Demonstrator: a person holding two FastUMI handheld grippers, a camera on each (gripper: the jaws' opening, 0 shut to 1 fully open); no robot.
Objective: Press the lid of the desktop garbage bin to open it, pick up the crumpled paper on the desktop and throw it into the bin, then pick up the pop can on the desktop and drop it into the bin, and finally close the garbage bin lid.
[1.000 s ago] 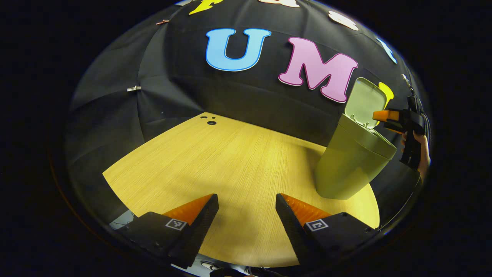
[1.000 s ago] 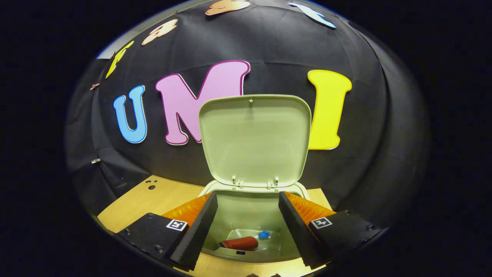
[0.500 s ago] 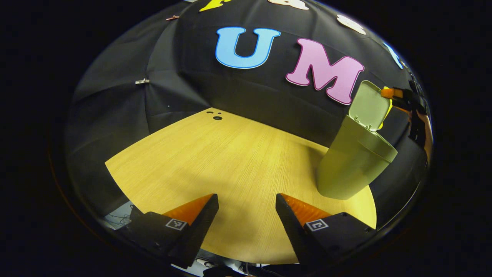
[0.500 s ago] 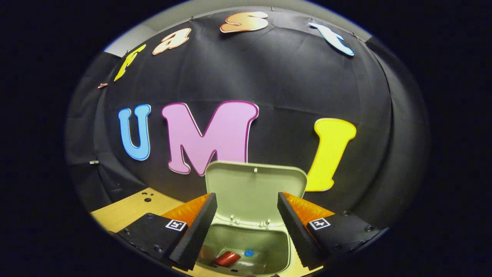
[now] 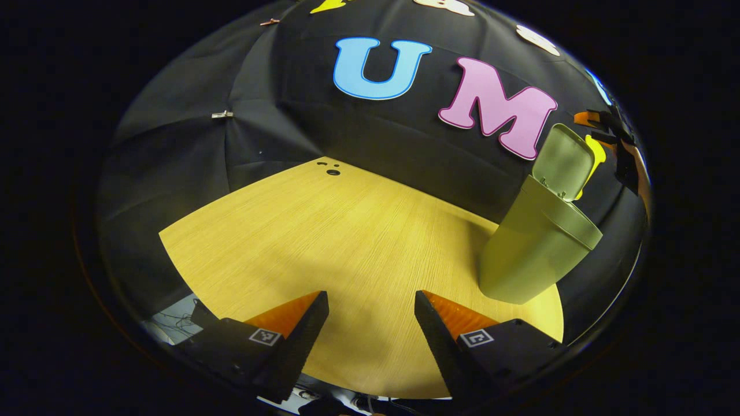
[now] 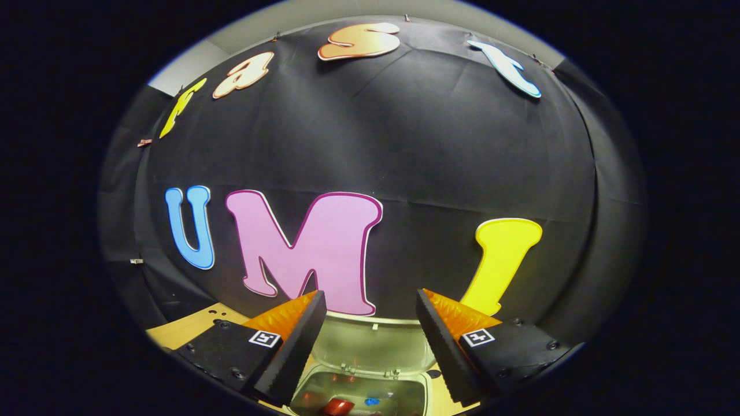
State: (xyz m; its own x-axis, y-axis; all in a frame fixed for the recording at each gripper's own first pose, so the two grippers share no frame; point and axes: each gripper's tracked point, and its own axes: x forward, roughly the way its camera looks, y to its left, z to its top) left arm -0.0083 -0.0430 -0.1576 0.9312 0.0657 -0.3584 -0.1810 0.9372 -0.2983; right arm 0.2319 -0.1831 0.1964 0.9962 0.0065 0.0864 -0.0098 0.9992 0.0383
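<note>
1. Left gripper view: the left claw [image 5: 371, 323] hangs low over a wooden bench [image 5: 324, 231], its two fingers spread apart with nothing between them.
2. An olive-green garbage bin [image 5: 535, 245] stands on the bench near its right edge, well apart from the left claw. Its lid [image 5: 563, 162] is raised, tilted up and back on the hinge.
3. Above and beyond the lid, at the far right of this view, the right claw [image 5: 595, 122] shows small, with part of the hand [image 5: 639, 167] that holds it. It is clear of the lid.
4. Right gripper view: the right claw [image 6: 370, 326] is up above the bin, fingers spread wide and empty. Between them, below, lie the raised lid [image 6: 376, 344] and the bin's open mouth [image 6: 358, 396].
5. Inside the bin sit a red pop can [image 6: 338, 406] and a small blue scrap [image 6: 372, 400]; whether that scrap is the crumpled paper cannot be told.
</note>
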